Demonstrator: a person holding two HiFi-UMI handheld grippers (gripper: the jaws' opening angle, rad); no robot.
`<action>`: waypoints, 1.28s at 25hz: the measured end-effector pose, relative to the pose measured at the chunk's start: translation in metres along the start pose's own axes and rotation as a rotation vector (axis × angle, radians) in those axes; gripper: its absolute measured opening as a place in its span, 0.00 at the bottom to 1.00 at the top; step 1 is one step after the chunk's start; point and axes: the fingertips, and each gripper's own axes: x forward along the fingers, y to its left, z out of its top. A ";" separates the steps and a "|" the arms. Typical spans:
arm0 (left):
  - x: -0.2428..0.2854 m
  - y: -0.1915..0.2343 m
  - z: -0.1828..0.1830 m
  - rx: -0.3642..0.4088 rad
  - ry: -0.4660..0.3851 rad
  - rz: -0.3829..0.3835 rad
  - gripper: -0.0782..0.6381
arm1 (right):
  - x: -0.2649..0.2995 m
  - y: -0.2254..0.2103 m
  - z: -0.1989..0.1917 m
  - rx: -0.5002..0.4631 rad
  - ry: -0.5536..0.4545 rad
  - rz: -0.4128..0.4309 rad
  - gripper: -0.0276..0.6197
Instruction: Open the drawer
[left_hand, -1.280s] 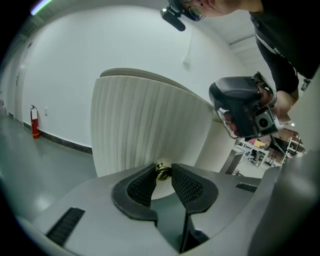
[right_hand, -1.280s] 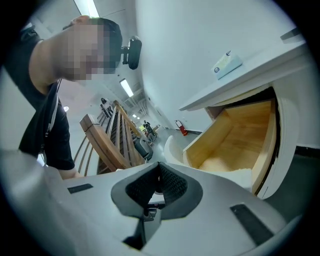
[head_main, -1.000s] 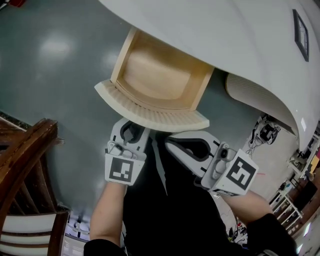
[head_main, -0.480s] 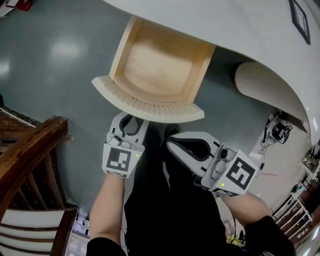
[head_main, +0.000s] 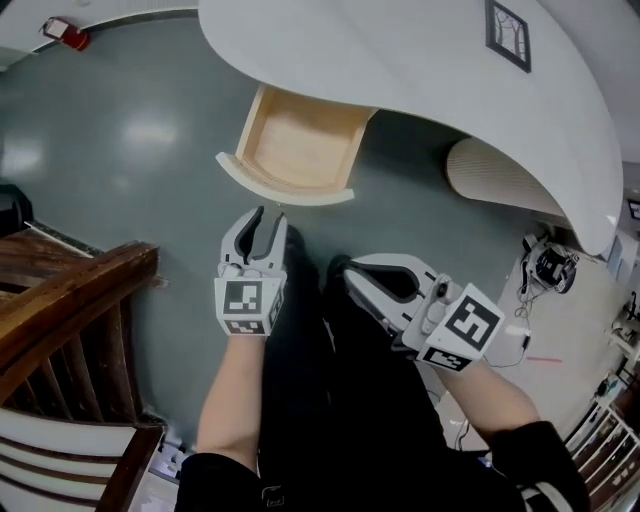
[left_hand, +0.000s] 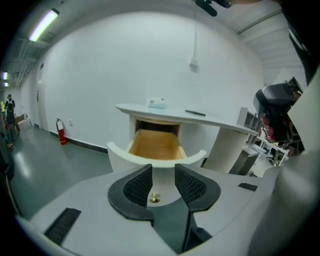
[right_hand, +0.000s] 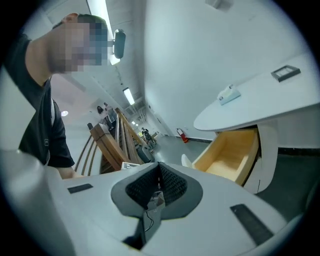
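Observation:
The light wooden drawer (head_main: 298, 150) stands pulled out from under the white curved desk (head_main: 400, 70), its curved white front (head_main: 285, 190) facing me, and it is empty inside. My left gripper (head_main: 266, 224) hovers just short of that front, apart from it. Its jaws are opening, with nothing between them. In the left gripper view the drawer (left_hand: 156, 144) lies straight ahead, and its small brass knob (left_hand: 154, 199) shows beyond the gap of the left gripper (left_hand: 163, 181). My right gripper (head_main: 347, 272) is shut and empty, lower right of the drawer. Its own view shows the right gripper (right_hand: 159, 174) with tips touching and the drawer (right_hand: 231, 152) to the right.
A dark wooden chair (head_main: 75, 310) stands at the left. A second ribbed curved front (head_main: 500, 175) sits under the desk at the right, with cables and a device (head_main: 545, 265) on the floor beyond. A red fire extinguisher (head_main: 60, 32) stands by the far wall. The floor is grey-green.
My left gripper has come away from the drawer front and its jaws have spread wider. Both grippers now sit farther back from the drawer, which looks smaller and more distant.

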 end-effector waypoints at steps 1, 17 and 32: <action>-0.010 -0.004 0.018 -0.006 -0.016 0.000 0.31 | -0.002 0.011 0.012 -0.010 -0.006 0.015 0.06; -0.162 -0.105 0.165 0.046 -0.163 -0.099 0.24 | -0.059 0.135 0.069 -0.126 -0.021 0.090 0.06; -0.259 -0.077 0.264 0.058 -0.266 -0.162 0.17 | -0.052 0.166 0.158 -0.263 -0.155 -0.049 0.06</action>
